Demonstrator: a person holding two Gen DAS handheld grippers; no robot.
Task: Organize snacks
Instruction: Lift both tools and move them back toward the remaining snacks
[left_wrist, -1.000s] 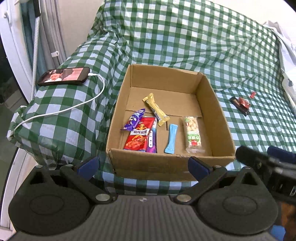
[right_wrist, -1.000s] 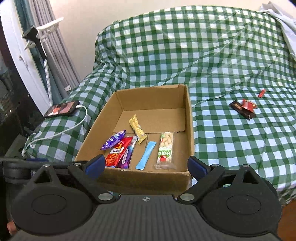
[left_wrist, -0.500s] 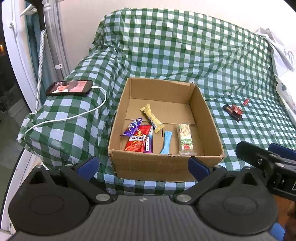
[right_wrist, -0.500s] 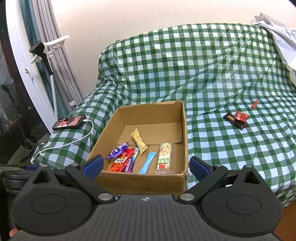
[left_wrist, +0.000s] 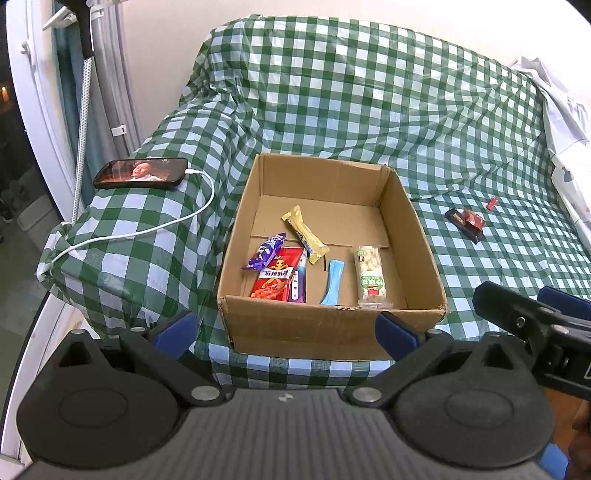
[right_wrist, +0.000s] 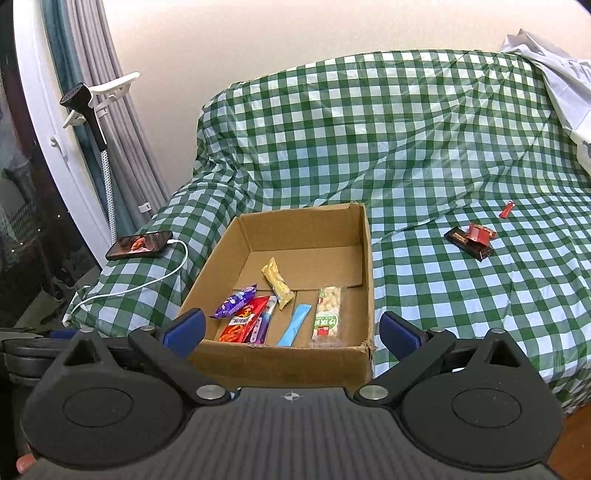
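An open cardboard box (left_wrist: 417, 236) (right_wrist: 365, 251) rests on the green checked cloth. It holds a purple packet (left_wrist: 266, 252) (right_wrist: 234, 302), a red packet (left_wrist: 277, 277) (right_wrist: 243, 320), a yellow bar (left_wrist: 304, 232) (right_wrist: 277, 282), a blue stick (left_wrist: 332, 282) (right_wrist: 295, 325) and a nut bar (left_wrist: 371, 276) (right_wrist: 327, 313). A dark bar with a red wrapper (left_wrist: 466, 222) (right_wrist: 471, 240) and a small red piece (left_wrist: 492, 202) (right_wrist: 506, 208) lie on the cloth to the right. My left gripper (left_wrist: 286, 328) and right gripper (right_wrist: 291, 328) are both open and empty, held back from the box's near wall.
A phone (left_wrist: 142, 172) (right_wrist: 140, 244) on a white charging cable (left_wrist: 177, 221) lies on the armrest left of the box. Curtains and a white stand (right_wrist: 99, 122) line the left side. White fabric (left_wrist: 561, 99) is draped at the far right.
Both grippers have drawn back and up from the box, so it appears smaller and more of the wall and couch shows. Nothing in the box has moved.
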